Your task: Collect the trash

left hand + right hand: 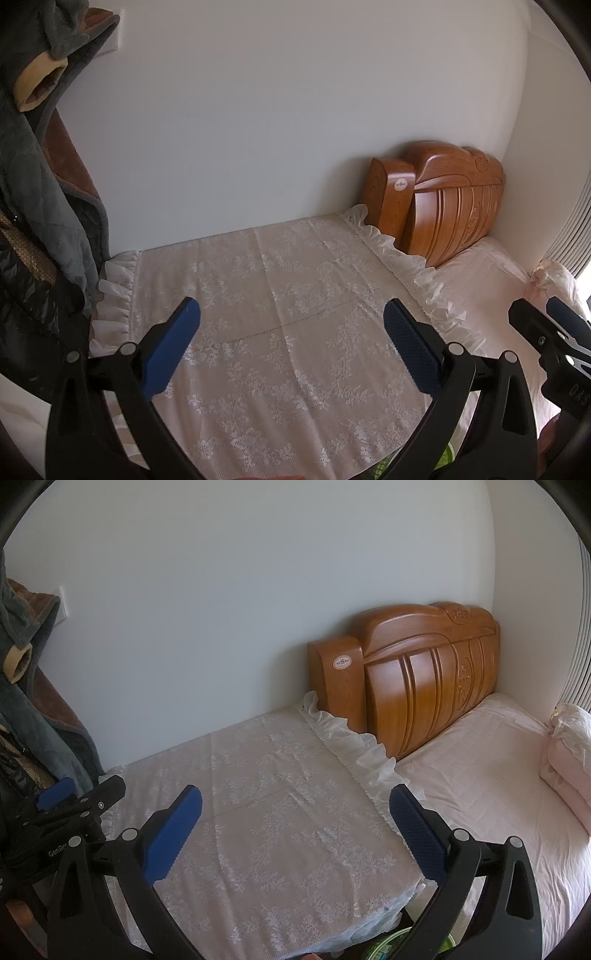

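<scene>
**A:** Far left from my station: hanging coats (pixel 44 192), dark grey quilted fabric with a brown lining, crowding the left edge of the surface. Anything else there?

**B:** A wall plate behind the coats (pixel 61 605), seen in the right wrist view only as a pale strip. Then the lace cloth (pixel 280 332) covering the surface, ruffled trim on its left and right edges.

**A:** My left gripper (pixel 291 347) hangs over that cloth, jaws spread wide, nothing between the blue pads (pixel 173 350). My right gripper (pixel 295 834) likewise, jaws spread and empty.

**B:** Moving right: carved wooden headboard (pixel 424 679) against the wall, touching the cloth's ruffle. Round sticker on its end post. Past it, the bed (pixel 491 768) in a pale pink sheet, with folded bedding (pixel 569 753) at the far right.

**A:** Trash?

**B:** I see none on the cloth or bed. Only a green-and-white item (pixel 391 941) below the surface's near edge, between the right gripper's arms; cannot tell what it is. The left view shows just a sliver of it (pixel 447 456).

**A:** Each view catches the other gripper at its edge.
</scene>
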A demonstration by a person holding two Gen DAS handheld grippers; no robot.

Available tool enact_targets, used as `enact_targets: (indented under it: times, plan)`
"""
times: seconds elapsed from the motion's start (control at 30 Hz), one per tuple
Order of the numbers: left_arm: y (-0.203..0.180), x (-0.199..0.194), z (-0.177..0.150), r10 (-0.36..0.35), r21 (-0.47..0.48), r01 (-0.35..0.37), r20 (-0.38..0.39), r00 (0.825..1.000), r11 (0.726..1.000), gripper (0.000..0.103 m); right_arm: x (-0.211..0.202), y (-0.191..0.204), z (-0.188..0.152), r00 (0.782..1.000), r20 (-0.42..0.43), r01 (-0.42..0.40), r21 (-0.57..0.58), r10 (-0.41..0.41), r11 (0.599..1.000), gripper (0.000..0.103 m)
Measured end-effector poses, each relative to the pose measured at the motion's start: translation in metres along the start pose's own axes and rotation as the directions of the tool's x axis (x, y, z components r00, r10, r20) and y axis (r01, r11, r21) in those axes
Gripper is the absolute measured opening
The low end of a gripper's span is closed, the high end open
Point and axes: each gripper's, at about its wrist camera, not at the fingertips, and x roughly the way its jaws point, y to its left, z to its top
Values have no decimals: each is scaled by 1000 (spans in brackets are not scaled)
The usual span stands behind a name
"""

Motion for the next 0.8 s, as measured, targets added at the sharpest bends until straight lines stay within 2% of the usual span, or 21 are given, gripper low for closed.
enact_targets:
  times: [0.8]
  plan:
    - [0, 3, -3, -1, 6, 1, -10, 1000, 1000, 95, -3, -4, -2, 1000, -5, 3, 4, -3, 1000, 101]
